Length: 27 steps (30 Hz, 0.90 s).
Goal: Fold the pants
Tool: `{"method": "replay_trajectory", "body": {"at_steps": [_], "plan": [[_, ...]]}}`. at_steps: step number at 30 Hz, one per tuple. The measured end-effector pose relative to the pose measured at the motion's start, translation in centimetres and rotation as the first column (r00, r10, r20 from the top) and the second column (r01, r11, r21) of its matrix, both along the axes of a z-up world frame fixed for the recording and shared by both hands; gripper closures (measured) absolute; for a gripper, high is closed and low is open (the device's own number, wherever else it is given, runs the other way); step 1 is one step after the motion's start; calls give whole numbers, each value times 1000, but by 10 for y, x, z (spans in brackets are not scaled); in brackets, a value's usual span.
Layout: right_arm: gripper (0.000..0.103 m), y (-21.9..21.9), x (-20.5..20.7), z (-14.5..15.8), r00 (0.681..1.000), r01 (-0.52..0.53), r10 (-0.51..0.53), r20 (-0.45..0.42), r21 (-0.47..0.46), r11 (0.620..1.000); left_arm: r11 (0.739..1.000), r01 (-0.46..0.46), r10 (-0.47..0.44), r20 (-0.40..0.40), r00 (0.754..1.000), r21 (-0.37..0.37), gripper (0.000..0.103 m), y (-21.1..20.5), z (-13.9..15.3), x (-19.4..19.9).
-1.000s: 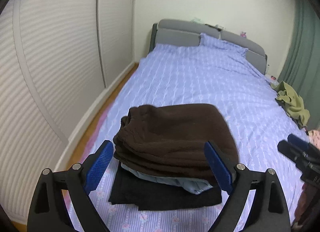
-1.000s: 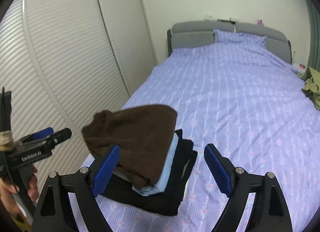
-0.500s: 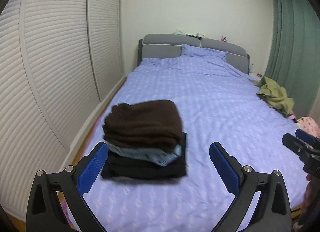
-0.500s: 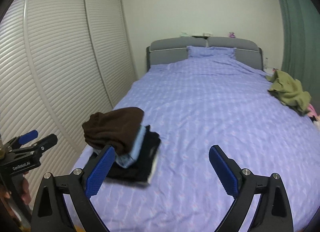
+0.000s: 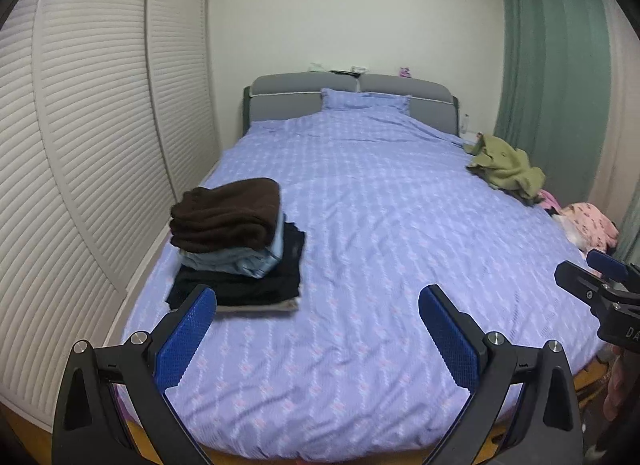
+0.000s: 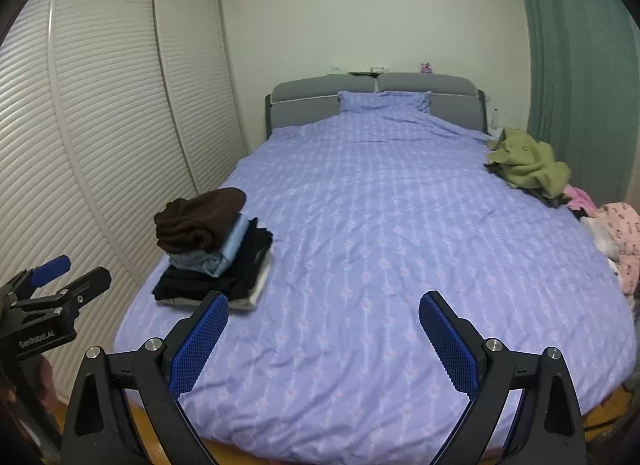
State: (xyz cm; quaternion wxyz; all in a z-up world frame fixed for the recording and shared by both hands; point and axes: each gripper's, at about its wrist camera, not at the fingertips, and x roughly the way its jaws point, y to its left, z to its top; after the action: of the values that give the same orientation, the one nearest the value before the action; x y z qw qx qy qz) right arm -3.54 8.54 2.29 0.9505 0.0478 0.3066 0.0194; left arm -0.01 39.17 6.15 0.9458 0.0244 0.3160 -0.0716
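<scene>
Folded brown pants (image 5: 228,215) lie on top of a stack with a light blue garment (image 5: 244,259) and black clothes (image 5: 256,285), on the left side of the bed (image 5: 380,233). The stack also shows in the right wrist view (image 6: 204,221). My left gripper (image 5: 318,305) is open and empty, held back above the foot of the bed, to the right of the stack. My right gripper (image 6: 324,311) is open and empty, also well back from the stack. Each gripper shows at the edge of the other's view: the right one (image 5: 600,285) and the left one (image 6: 52,281).
An olive green garment (image 5: 506,169) and pink patterned clothes (image 5: 588,221) lie at the bed's right edge. White slatted wardrobe doors (image 5: 80,169) stand on the left and a green curtain (image 5: 556,73) on the right. A grey headboard (image 5: 352,99) is at the far end.
Both grippers have pulled back and up from the stack, which now looks smaller and farther left. The brown pants stay on top of the stack.
</scene>
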Motion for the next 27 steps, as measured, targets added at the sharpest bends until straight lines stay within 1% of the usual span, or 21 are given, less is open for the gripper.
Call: {"method": "replay_trajectory", "body": {"at_steps": [6,11,20,27], "plan": [[6,-28,-48,5,999,36,-36,20,-1,999,1000,25,-26,29,999,6,0,-26,8,-39],[6,-41,-72,9,998,49,-49,32,-8,999,999,44,-44,48,998,4,0,-41,16,-60],[6,-50,-95,13,997,47,-46,55,-3,999,999,52,-52,68,996,3,0,-53,24,-81],[6,-51,-98,14,997,41,-41,64,-1,999,998,58,-58,70,996,5,0,-58,27,-86]]}}
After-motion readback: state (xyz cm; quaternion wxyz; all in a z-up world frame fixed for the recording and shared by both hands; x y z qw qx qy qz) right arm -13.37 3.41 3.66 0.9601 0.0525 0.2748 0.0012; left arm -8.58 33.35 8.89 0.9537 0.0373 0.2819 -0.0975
